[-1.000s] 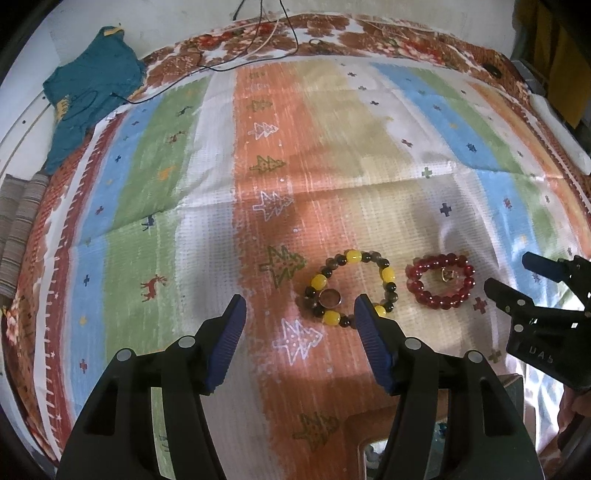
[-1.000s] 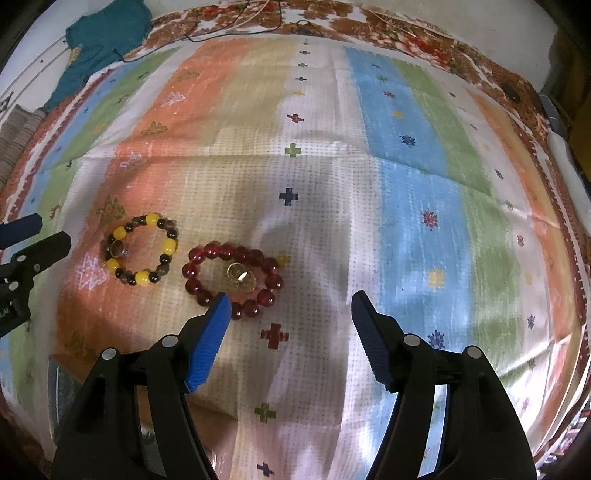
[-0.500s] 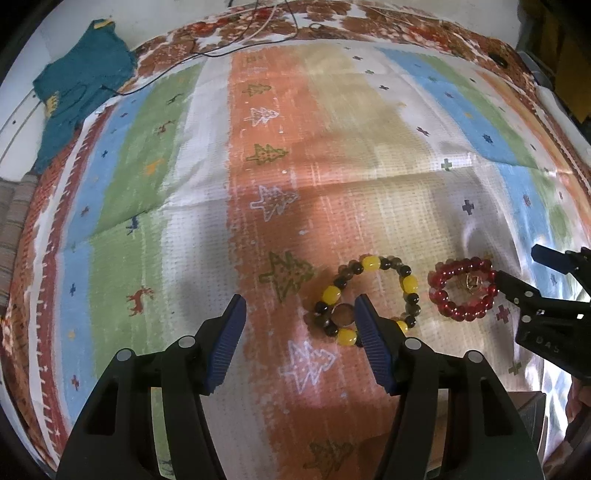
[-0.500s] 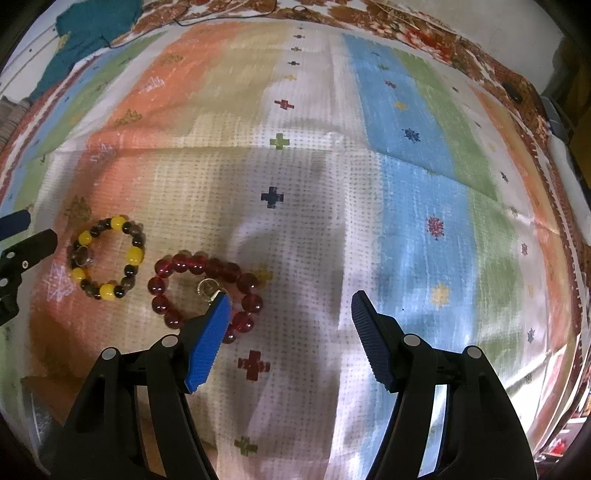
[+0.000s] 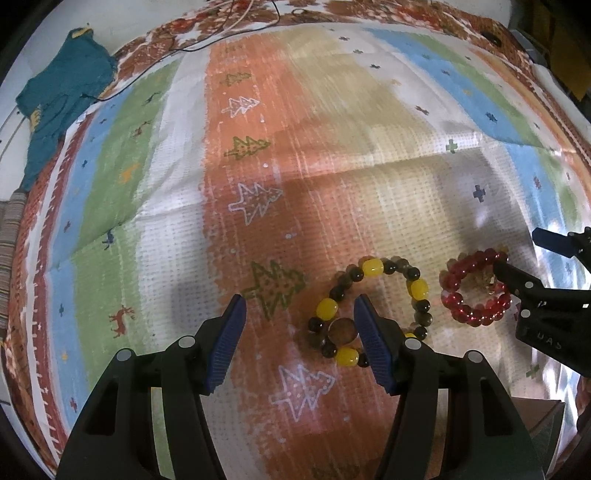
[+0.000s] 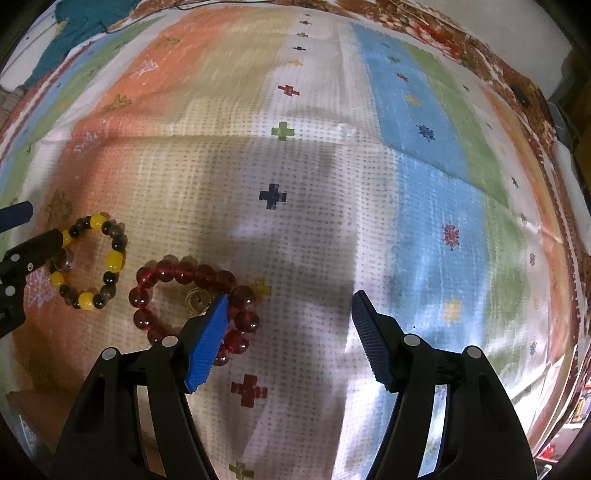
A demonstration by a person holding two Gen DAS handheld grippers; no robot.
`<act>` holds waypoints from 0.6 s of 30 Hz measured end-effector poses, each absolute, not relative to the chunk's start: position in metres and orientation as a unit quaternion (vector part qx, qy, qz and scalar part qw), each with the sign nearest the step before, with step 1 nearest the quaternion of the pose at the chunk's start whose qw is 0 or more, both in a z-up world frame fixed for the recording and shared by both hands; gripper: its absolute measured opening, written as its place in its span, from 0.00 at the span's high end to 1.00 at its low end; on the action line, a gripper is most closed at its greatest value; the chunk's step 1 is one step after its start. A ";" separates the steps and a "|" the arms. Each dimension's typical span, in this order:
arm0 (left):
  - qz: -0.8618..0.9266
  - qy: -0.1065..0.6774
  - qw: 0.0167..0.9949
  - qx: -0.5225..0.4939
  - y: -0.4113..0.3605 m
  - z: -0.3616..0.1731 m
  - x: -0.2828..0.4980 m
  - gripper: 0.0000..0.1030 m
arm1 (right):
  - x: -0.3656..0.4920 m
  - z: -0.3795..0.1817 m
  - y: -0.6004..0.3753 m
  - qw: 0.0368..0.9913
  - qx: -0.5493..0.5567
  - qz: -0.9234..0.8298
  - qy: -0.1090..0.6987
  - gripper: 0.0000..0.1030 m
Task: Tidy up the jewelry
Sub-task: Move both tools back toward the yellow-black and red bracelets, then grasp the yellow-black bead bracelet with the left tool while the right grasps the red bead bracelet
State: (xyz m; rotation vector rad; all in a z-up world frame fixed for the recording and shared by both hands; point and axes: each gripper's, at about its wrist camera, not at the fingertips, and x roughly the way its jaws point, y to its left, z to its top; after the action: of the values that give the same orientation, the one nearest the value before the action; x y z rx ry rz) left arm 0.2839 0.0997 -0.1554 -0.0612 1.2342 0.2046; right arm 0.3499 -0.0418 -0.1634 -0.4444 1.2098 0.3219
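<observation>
A bracelet of yellow and dark beads (image 5: pixel 371 267) (image 6: pixel 114 260) lies on the striped cloth (image 5: pixel 258 110) with a small ring (image 5: pixel 341 329) inside its loop. Just right of it lies a red bead bracelet (image 5: pixel 454 280) (image 6: pixel 184 273) around a small gold piece (image 6: pixel 195 299). My left gripper (image 5: pixel 299 332) hangs open close above the cloth, its right finger over the yellow bracelet's loop. My right gripper (image 6: pixel 288 332) is open too, its left finger covering the red bracelet's right side. Nothing is held between either pair of pads. Each gripper shows at the edge of the other's view.
A teal garment (image 5: pixel 62 103) and a thin cable (image 5: pixel 221 33) lie at the far left of the cloth. A brown box corner (image 5: pixel 539 417) sits near the front edge below the bracelets. The cloth to the right (image 6: pixel 443 184) is bare.
Both grippers have come down nearer the cloth, so the bracelets look larger. The right gripper's left finger now overlaps the red bracelet. The bracelets have not moved.
</observation>
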 end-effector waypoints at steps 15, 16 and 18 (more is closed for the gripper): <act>0.086 0.590 0.802 -0.014 0.091 -0.176 0.298 0.43 | 0.360 -0.170 -0.039 0.787 -0.211 0.159 0.557 0.35; 0.084 0.590 0.803 -0.016 0.091 -0.176 0.298 0.44 | 0.359 -0.170 -0.038 0.787 -0.212 0.160 0.557 0.35; 0.085 0.590 0.803 -0.020 0.093 -0.177 0.298 0.53 | 0.364 -0.170 -0.040 0.785 -0.212 0.166 0.558 0.39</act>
State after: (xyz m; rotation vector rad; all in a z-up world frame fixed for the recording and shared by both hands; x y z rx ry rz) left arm 0.2984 0.0925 -0.1768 -0.0421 1.2641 0.1818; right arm 0.3639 -0.0396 -0.1704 -0.4572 1.2026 0.3580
